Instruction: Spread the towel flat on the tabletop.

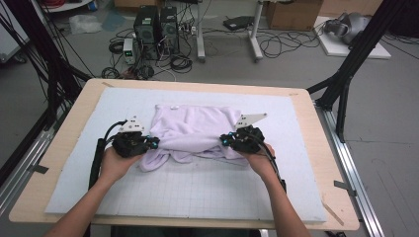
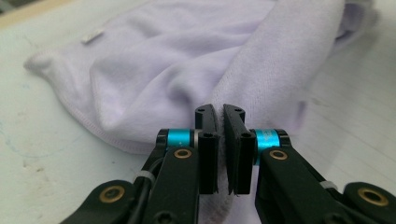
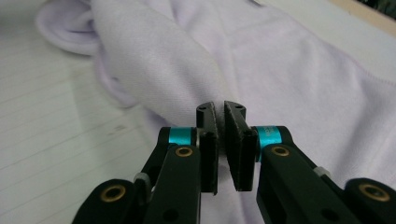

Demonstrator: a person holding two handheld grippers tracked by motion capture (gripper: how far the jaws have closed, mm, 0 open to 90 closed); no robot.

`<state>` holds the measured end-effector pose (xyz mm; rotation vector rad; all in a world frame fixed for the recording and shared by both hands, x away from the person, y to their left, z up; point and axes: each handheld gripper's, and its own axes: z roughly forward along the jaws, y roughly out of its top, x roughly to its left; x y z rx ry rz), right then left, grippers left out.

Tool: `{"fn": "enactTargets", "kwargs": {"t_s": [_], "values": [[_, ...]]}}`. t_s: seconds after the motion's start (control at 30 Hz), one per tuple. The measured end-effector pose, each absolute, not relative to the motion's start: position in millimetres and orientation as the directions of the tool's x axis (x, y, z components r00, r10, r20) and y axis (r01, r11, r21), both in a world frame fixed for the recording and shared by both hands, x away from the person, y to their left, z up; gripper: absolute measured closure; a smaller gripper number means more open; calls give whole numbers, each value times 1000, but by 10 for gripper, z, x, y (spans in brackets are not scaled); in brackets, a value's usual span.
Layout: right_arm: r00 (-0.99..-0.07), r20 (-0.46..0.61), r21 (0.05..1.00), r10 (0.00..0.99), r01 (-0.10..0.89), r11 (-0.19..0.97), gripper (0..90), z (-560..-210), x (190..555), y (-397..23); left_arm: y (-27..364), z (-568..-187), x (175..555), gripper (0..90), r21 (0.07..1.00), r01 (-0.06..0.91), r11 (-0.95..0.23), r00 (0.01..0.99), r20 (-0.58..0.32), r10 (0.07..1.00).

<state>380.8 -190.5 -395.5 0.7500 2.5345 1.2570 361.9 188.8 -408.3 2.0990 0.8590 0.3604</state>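
A pale lilac garment (image 1: 192, 129) lies bunched in the middle of the white gridded mat (image 1: 197, 192). My left gripper (image 1: 156, 143) is at its left side, shut on a fold of the fabric; in the left gripper view the jaws (image 2: 220, 114) pinch a thick roll of the lilac cloth (image 2: 163, 79). My right gripper (image 1: 223, 141) is at the garment's right side, likewise shut on a fold. In the right gripper view its tips (image 3: 220, 112) bite into the cloth (image 3: 289, 74), which spreads away behind them. A small white label (image 2: 92, 36) shows near the far hem.
The mat covers a wooden tabletop (image 1: 74, 106) with bare margins on all sides. Black frame struts (image 1: 346, 64) rise at the right and left rear corners. Beyond the table, computer towers (image 1: 155, 27), cables and boxes sit on the floor.
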Motion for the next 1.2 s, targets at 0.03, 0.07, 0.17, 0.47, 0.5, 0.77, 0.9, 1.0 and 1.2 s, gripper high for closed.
{"fn": "enactTargets", "kwargs": {"t_s": [0.03,0.07,0.17,0.47,0.5,0.77,0.9,1.0,1.2], "values": [[-839,61,784,541,376,493,838,-4032,3899,-1909,1883,-4140,3670,838,771,468,-433,720,-48,692],[-830,82,775,551,401,489,832,-4094,3954,-1904,1876,-4176,3698,832,768,474,-431,716,-51,696],[-823,102,754,558,430,496,796,-4228,4031,-1858,1862,-4220,3738,799,777,467,-423,711,-45,701],[-841,58,813,537,352,464,706,-3962,3717,-2004,2064,-3953,3468,640,825,411,-388,734,-47,678],[-845,54,815,531,345,466,703,-3960,3661,-2018,2088,-3941,3422,636,827,403,-392,737,-40,675],[-848,45,778,528,361,514,657,-4119,3555,-1975,2058,-4185,3405,579,764,452,-460,756,-54,653],[-855,33,753,518,362,550,713,-4226,3631,-1900,1969,-4299,3461,711,739,447,-504,765,-24,644],[-862,47,756,505,361,545,837,-4256,3642,-1918,1954,-4344,3482,820,729,449,-517,772,-26,635],[-874,43,802,484,319,505,868,-4103,3503,-2060,2014,-4207,3379,861,752,428,-501,773,-18,634]]}}
